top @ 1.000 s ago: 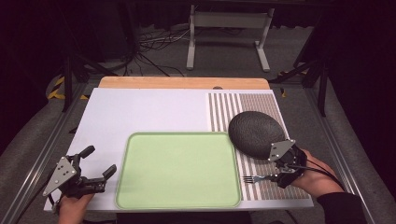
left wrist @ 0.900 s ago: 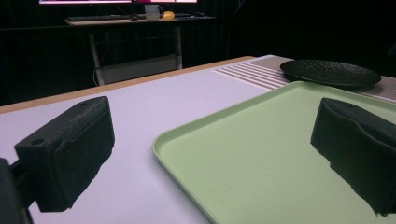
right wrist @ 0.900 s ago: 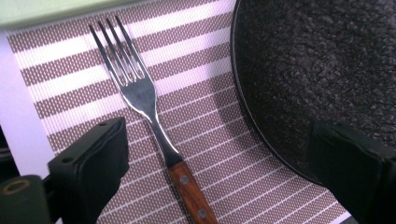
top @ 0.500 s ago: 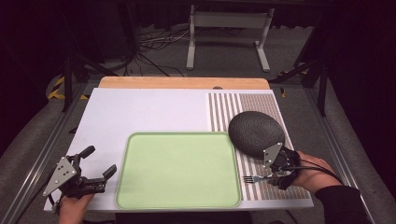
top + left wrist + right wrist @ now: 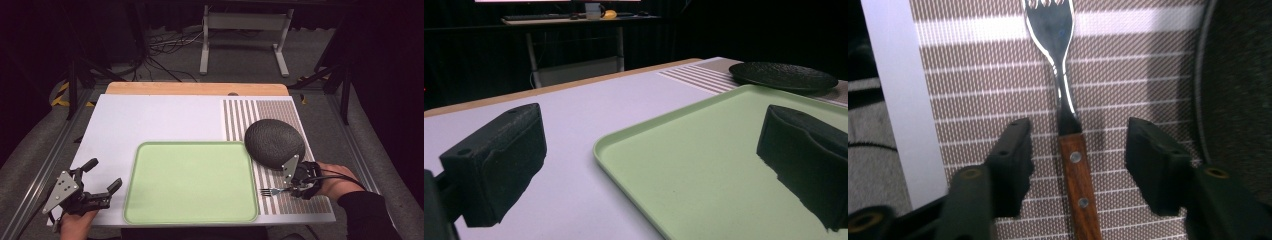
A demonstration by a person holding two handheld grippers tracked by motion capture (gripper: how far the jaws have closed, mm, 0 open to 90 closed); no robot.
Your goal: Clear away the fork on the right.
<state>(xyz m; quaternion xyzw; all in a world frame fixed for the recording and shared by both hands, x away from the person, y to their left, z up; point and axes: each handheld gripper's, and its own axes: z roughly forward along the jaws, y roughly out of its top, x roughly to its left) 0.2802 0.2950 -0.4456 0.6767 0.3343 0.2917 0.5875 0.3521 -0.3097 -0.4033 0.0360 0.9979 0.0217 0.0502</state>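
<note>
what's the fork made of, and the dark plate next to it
Fork: head looks like polished metal, mirror-bright with reflections; handle looks like reddish-brown wood with visible grain and two metal rivets. Plate: matte black with a pebbled surface, possibly stoneware or textured plastic; the look leaves that open.

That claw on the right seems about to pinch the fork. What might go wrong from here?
1. The right gripper has just been closing, its fingers either side of the fork but not yet touching. The wooden handle is slim and lies flat on the striped mat, so it may slip or twist as they shut.
2. The dark plate sits close beside the gripper; lifting the fork might knock its rim.
</note>
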